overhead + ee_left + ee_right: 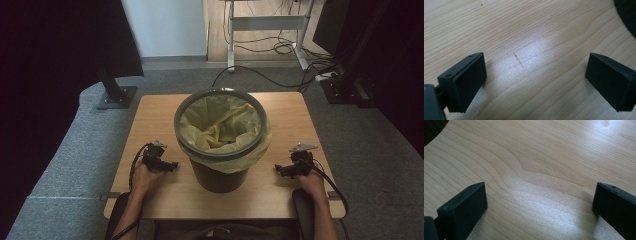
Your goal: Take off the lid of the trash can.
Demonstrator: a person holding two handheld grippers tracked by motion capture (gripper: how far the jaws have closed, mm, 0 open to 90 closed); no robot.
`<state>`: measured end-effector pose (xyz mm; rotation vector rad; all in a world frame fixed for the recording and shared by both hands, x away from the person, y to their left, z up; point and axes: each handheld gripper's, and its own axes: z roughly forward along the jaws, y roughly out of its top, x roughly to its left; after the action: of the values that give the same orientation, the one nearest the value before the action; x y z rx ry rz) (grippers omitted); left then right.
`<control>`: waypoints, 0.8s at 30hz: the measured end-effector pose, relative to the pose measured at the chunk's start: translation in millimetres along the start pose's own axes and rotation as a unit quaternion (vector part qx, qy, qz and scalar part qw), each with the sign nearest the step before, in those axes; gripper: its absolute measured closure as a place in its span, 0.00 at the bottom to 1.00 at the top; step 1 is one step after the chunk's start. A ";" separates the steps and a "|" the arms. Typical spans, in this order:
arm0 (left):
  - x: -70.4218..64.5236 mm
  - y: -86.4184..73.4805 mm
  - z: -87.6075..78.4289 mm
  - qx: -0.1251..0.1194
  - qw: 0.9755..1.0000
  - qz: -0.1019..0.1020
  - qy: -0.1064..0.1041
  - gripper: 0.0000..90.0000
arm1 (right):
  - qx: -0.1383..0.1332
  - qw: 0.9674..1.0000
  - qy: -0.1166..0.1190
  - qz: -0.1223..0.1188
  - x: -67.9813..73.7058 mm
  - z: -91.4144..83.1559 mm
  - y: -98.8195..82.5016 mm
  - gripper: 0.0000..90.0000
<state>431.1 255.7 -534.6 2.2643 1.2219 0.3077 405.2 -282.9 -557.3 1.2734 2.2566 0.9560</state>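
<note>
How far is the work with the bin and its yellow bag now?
Done: the thin yellow plastic bag lines the dark round bin, folded over its rim. In hand: nothing; left gripper and right gripper rest open beside it. Left: probably lifting the bag out.

Left gripper (pixel 535 82): jaws wide apart above bare wooden tabletop (pixel 529 30); dark bin wall (pixel 627 15) at top right corner.

Light wooden desk (pixel 150 120) with one bin on it.

A dark round bin (pixel 218 177), lined with a yellow bag (pixel 220 125), stands on the desk's middle, toward the near edge; the grained wood around it lies bare.
</note>
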 end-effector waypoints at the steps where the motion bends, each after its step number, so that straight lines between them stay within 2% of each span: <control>1: 1.3 0.7 -2.7 -0.003 1.000 -0.006 -0.011 0.04 | 0.000 1.000 0.000 0.000 0.1 0.0 0.0 0.00; 11: -1.4 14.5 -19.1 -0.009 0.999 0.006 -0.030 0.06 | 0.000 1.000 0.000 -0.001 0.3 -0.2 -0.3 0.00; 14: -0.8 21.6 -29.2 -0.015 0.999 0.008 -0.040 0.06 | -0.001 1.000 0.000 -0.001 0.4 -0.2 -0.3 0.00; 24: 1.4 38.3 -51.8 -0.024 0.999 0.022 -0.042 0.07 | 0.000 1.000 0.001 -0.002 0.5 -0.2 -0.4 0.00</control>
<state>435.9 258.2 -470.4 2.2410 1.1111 0.2522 404.5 -282.7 -557.4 1.2685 2.2590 0.9576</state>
